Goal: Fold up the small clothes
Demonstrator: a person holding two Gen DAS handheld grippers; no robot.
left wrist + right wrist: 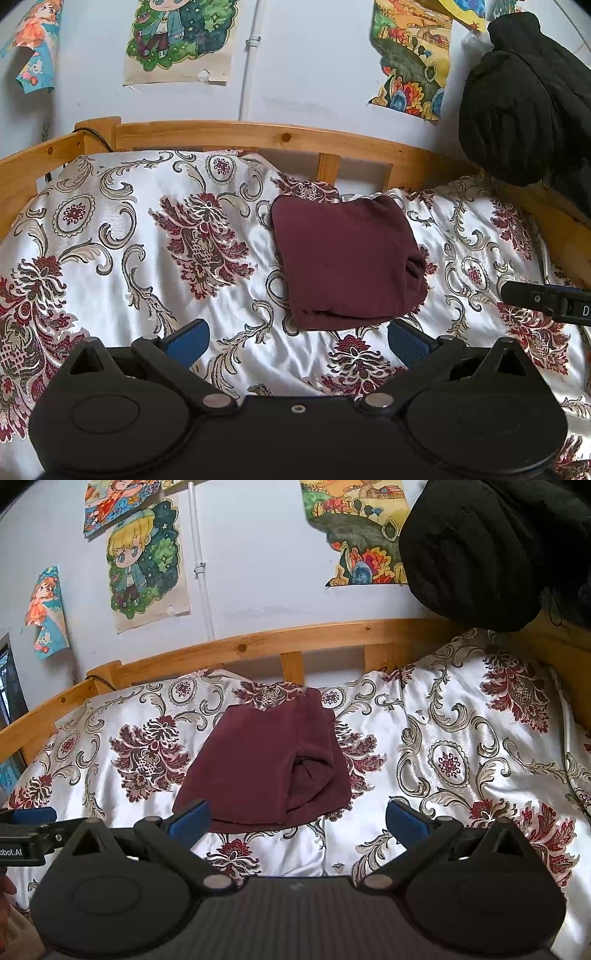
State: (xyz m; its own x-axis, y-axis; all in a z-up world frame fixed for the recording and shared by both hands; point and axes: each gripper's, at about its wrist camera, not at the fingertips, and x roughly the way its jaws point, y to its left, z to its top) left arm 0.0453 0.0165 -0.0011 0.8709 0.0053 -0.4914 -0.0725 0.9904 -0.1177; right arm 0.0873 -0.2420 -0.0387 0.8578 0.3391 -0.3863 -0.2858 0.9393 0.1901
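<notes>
Left gripper (297, 341) spread wide, empty; right gripper (297, 821) likewise; folded maroon garment (347, 262) lies on floral bedspread (129, 240), just ahead, folded edge nearest; right gripper seems nearer.

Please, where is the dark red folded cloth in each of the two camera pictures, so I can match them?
Left wrist view: the dark red folded cloth lies right of centre on the patterned bedspread.
Right wrist view: the cloth lies left of centre, just beyond the claw's left finger.
Shared landmark: the wooden bed rail runs behind it in both.
</notes>
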